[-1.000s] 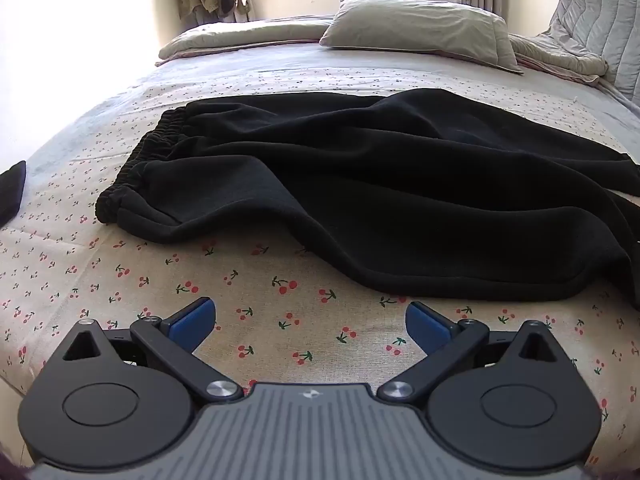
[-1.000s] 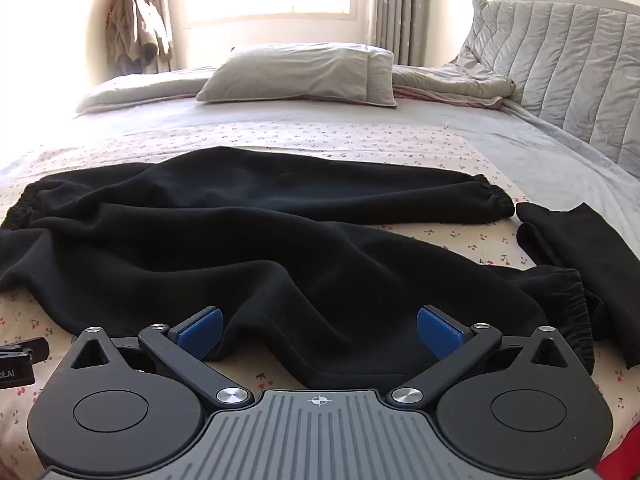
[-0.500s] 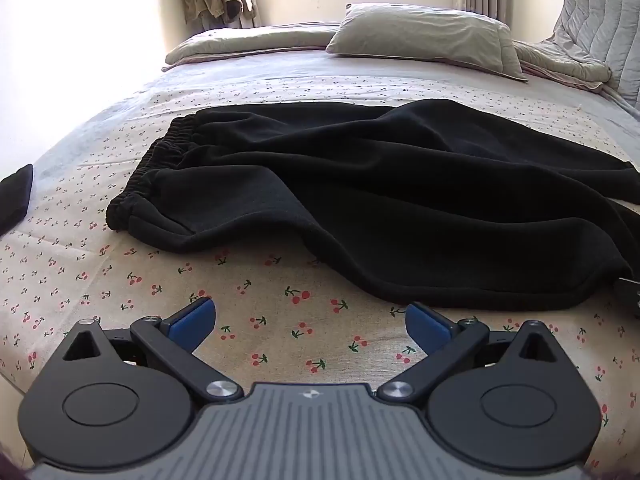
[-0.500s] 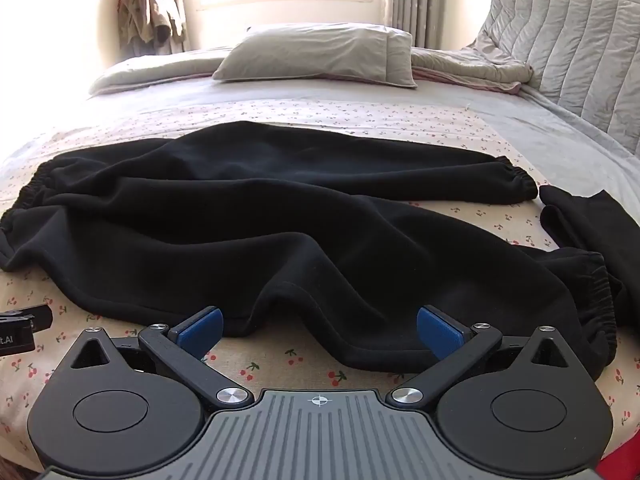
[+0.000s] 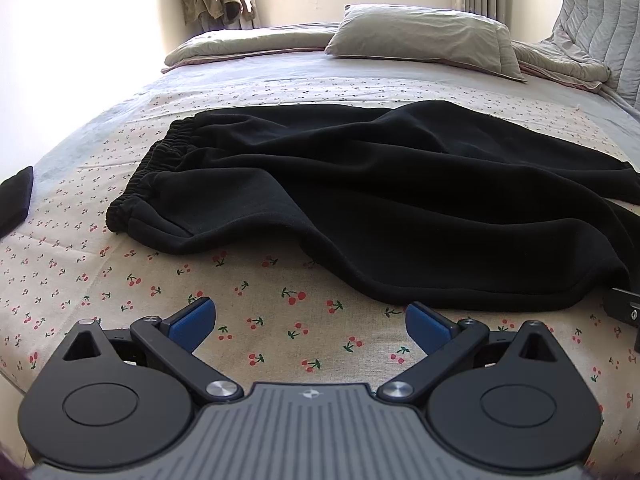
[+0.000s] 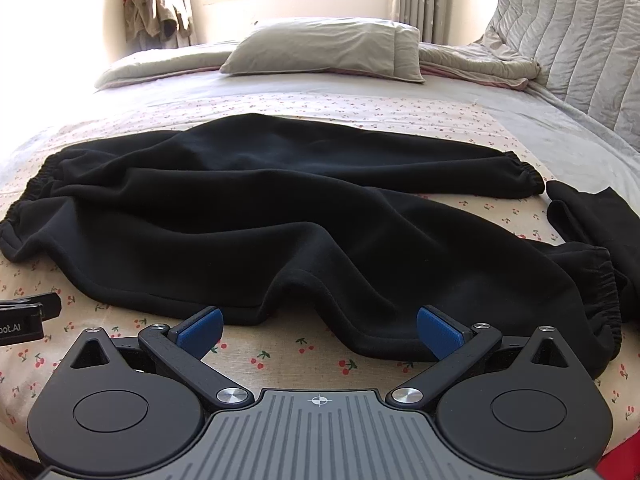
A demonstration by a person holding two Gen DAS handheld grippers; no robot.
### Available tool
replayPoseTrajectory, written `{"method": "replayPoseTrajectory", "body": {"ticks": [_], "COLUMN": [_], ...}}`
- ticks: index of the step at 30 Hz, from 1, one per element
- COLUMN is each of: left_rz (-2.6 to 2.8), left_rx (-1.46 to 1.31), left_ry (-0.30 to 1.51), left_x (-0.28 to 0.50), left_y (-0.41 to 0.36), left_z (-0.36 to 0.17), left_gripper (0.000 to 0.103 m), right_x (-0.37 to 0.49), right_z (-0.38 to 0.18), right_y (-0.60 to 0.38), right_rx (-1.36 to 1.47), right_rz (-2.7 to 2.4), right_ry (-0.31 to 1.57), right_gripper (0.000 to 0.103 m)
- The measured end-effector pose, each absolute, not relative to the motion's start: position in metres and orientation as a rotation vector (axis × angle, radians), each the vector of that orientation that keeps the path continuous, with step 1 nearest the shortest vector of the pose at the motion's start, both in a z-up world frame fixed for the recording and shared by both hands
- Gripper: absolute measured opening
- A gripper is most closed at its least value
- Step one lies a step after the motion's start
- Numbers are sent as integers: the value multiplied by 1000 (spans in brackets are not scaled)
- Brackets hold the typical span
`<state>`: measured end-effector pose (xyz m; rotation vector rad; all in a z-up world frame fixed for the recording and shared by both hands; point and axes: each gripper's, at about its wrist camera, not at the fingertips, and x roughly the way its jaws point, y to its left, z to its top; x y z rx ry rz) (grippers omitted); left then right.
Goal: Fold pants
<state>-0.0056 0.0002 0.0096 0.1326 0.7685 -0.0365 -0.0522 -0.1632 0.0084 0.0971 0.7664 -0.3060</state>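
Observation:
Black pants point(image 5: 400, 200) lie rumpled across the cherry-print bedsheet point(image 5: 260, 300), waistband point(image 5: 148, 176) to the left. In the right wrist view the pants point(image 6: 280, 216) spread wide, with one leg cuff point(image 6: 524, 176) at the far right and the other cuff point(image 6: 600, 300) nearer. My left gripper point(image 5: 310, 322) is open and empty, just short of the pants' near hem. My right gripper point(image 6: 318, 330) is open and empty, with the hem lying between its blue pads.
A second dark folded garment point(image 6: 596, 224) lies at the right beside the cuffs. A dark item point(image 5: 16, 200) sits at the left bed edge. Pillows point(image 5: 420, 36) and a quilt point(image 6: 480, 64) lie at the far end. The padded headboard point(image 6: 580, 40) stands right.
Both grippers have drawn back slightly toward the near edge of the bed, so the pants sit farther off in both views. Both stay open.

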Motion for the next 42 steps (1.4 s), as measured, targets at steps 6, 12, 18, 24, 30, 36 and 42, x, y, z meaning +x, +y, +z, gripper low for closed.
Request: {"method": "replayPoseTrajectory", "body": {"ticks": [6, 12, 18, 24, 30, 36, 42], "left_rz": [-47, -50, -50, -49, -50, -54, -54], "left_rx": [131, 130, 128, 127, 128, 127, 126], "left_ry": [772, 778, 777, 777, 781, 787, 788], "left_x": [-6, -5, -5, -5, -5, -3, -3], "left_y": [1, 2, 2, 2, 1, 1, 1], "left_z": [9, 8, 7, 7, 6, 6, 6], "left_gripper": [103, 103, 103, 103, 103, 103, 103], "right_x": [-52, -50, -50, -49, -50, -48, -48], "right_z": [9, 8, 7, 6, 4, 3, 3], "right_y": [-165, -163, -163, -163, -163, -164, -165], "right_rx": [100, 99, 96, 96, 99, 101, 101], "right_rz": [-319, -301, -291, -290, -287, -291, -291], "right_ry": [768, 776, 779, 780, 782, 787, 787], "right_gripper": [103, 103, 103, 103, 103, 103, 103]}}
